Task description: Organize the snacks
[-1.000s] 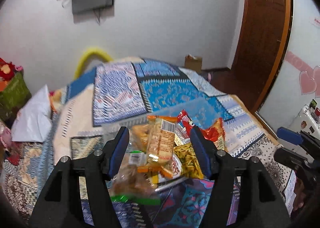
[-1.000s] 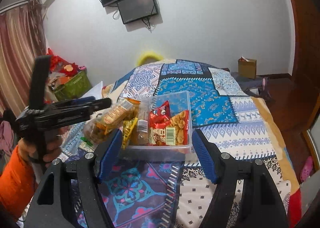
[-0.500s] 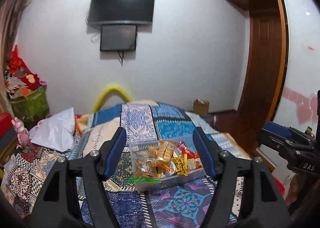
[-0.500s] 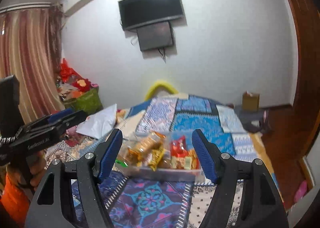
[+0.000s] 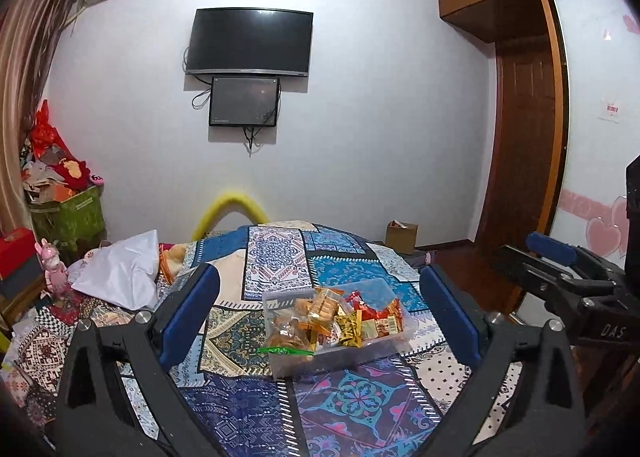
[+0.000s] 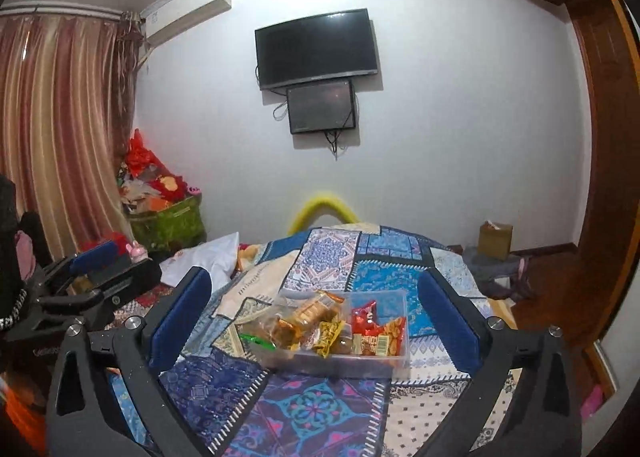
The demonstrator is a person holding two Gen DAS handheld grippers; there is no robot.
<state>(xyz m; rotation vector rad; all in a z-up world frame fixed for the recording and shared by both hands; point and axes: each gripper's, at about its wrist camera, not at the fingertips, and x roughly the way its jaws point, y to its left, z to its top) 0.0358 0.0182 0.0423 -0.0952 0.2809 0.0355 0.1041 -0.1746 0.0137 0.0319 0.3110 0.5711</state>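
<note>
1. The left gripper [image 5: 318, 313] hangs above the near end of the bed [image 5: 276, 253], its jaws spread wide with nothing between them; it is well apart from the snacks.
2. On the patterned bedspread stands a clear plastic box [image 5: 362, 353], the snacks heaped inside and rising over its rim. The box looks thin-walled and light; I judge it would flex if pinched on one wall, so a grip on the rim at a corner, or a push along the bed, seems safer.
3. At the box's left end lies a clear bag of biscuits [image 5: 286, 331] with a green strip [image 5: 285, 350] hanging over the wall. It is soft, crinkly film, likely slippery, with brittle contents; take it by the sealed edge.
4. In the middle an orange-wrapped cracker pack [image 6: 314, 309] lies tilted on the heap, stiffer and easier to clamp across its narrow width, gently.
5. Beside it a small yellow packet [image 6: 329, 337], light and loose; it could slide out of the pads.
6. At the right end are red packets [image 6: 374, 331], puffy and light; pinch a crimped seam.
7. The right gripper [image 6: 312, 313] is likewise fully open, empty, and held off from the box.
</note>
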